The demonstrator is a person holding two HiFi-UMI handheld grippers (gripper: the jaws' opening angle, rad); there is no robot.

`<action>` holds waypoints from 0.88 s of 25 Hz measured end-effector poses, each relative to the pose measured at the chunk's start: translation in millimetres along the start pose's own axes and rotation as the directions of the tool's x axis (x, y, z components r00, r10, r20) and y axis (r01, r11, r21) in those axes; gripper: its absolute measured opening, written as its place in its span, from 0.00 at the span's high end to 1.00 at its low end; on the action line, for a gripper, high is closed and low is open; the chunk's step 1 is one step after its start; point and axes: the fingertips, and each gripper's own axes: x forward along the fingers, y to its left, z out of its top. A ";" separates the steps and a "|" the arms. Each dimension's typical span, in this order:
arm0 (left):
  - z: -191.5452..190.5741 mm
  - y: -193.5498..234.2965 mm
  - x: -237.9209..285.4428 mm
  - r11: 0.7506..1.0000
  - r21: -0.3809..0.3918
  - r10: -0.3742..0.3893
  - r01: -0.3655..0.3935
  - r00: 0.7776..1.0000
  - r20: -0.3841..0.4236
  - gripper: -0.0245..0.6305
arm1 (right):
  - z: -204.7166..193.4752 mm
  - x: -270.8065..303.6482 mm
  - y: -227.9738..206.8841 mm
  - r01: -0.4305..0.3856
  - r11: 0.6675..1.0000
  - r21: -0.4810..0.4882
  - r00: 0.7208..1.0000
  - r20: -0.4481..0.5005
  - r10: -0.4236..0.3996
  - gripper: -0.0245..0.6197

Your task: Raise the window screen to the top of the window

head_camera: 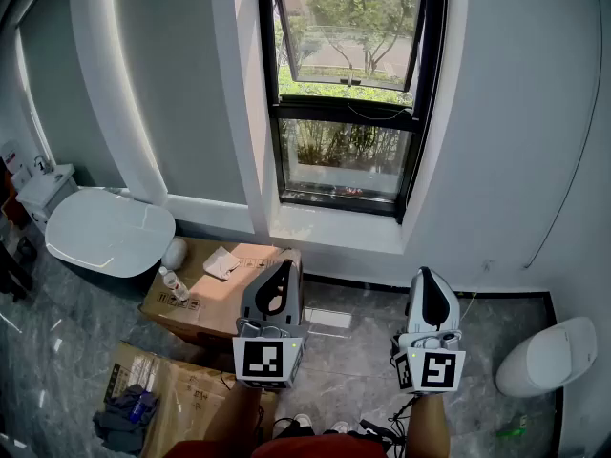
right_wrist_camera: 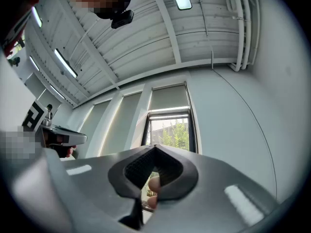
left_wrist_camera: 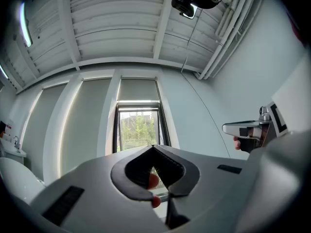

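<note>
The black-framed window (head_camera: 348,93) is set in the white wall ahead, with trees showing through it. A dark crossbar (head_camera: 346,112) spans its middle, and the pane below (head_camera: 346,156) looks darker than the upper part. I cannot tell where the screen sits. Both gripper views show the window (left_wrist_camera: 138,130) (right_wrist_camera: 170,130) with a grey shade above it. My left gripper (head_camera: 284,267) (left_wrist_camera: 153,147) and right gripper (head_camera: 427,273) (right_wrist_camera: 155,146) are held low in front of me, well short of the window. Both are shut with nothing between the jaws.
A white toilet (head_camera: 107,232) and a small sink (head_camera: 48,184) stand at the left. A cardboard box (head_camera: 215,294) with a bottle (head_camera: 174,284) lies below the sill, a second box (head_camera: 162,389) nearer me. A white fixture (head_camera: 554,356) stands at the right.
</note>
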 end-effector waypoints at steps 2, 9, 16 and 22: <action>0.4 -5.0 1.5 1.000 0.002 -0.001 0.001 1.000 -0.003 0.96 | -0.5 -1.2 -4.3 0.001 1.000 -0.002 1.000 -0.003 -0.001 0.95; -2.7 -25.1 9.5 1.000 0.010 0.001 0.000 1.000 -0.016 0.96 | -6.5 -5.5 -21.5 0.002 1.000 0.002 1.000 -0.008 -0.002 0.95; -5.4 -54.9 18.3 1.000 0.004 -0.001 0.001 1.000 -0.030 0.96 | -14.1 -15.1 -48.3 0.013 1.000 0.010 1.000 -0.012 -0.012 0.95; -12.3 -79.8 16.8 1.000 0.008 0.010 -0.010 0.998 -0.064 0.96 | -26.7 -26.7 -69.1 0.002 0.999 0.046 0.999 -0.034 0.000 0.95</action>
